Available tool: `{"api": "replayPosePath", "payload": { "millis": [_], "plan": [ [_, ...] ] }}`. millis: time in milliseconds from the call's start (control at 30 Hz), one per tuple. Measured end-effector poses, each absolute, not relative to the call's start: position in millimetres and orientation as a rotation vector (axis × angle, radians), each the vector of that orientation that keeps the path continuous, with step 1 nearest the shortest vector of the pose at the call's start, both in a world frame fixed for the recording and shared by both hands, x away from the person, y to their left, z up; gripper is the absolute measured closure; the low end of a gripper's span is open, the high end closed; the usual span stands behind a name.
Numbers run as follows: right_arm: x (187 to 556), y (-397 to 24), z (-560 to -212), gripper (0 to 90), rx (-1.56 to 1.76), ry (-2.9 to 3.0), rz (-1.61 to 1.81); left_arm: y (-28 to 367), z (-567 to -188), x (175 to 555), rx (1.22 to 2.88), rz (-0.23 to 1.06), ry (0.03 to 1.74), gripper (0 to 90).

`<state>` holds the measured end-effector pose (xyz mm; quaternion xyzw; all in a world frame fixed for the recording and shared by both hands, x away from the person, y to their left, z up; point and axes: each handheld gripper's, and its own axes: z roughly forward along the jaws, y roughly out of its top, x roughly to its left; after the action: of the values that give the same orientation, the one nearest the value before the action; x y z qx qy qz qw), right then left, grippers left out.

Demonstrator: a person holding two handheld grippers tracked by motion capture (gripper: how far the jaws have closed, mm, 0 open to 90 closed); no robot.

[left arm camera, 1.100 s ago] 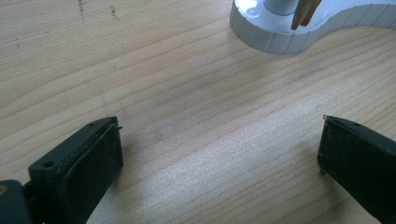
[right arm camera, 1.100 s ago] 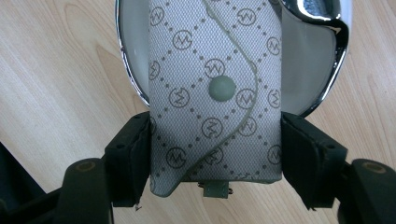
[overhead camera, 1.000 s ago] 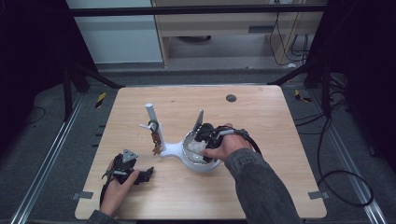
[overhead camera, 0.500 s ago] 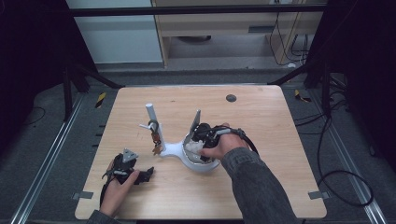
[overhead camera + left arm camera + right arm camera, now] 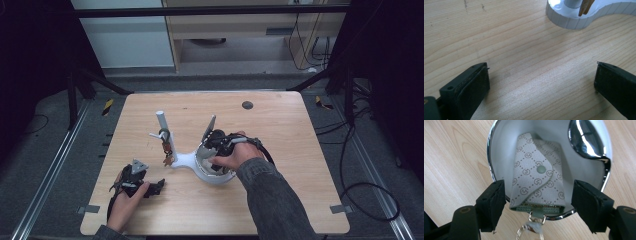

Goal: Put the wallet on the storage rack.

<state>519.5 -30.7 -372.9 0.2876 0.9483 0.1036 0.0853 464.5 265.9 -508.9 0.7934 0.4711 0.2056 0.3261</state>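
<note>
The left gripper (image 5: 159, 186) is resting wide open and empty on the table (image 5: 300, 150). The right gripper (image 5: 537, 202) is releasing the key pouch (image 5: 537, 185) into the white dish (image 5: 499, 142) (jaws just opening, pads clear). Next, probably, lifting straight away.

The bench (image 5: 280, 200) is a pale wooden top with visible grain. A white stand (image 5: 187, 161) sits near its middle, its upright post (image 5: 165, 131) toward the left edge and its round bowl (image 5: 215, 176) toward the right. A dark round spot (image 5: 247, 105) marks the far edge.
</note>
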Motion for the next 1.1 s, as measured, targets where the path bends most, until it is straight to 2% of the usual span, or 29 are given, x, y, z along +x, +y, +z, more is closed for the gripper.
{"api": "replayPosePath", "payload": {
  "millis": [767, 1100],
  "plan": [
    [500.3, -47.5, -352.9, 26.5, 0.872, 2.782, 0.460, 265.6, -508.8, 464.7, 2.080, 0.538, 1.233, 0.0],
    [498.9, -62.6, -345.7, 20.9, 0.906, 2.735, 0.518, 265.5, -508.9, 464.5, 2.079, 0.538, 1.234, 0.0]
  ]
}}
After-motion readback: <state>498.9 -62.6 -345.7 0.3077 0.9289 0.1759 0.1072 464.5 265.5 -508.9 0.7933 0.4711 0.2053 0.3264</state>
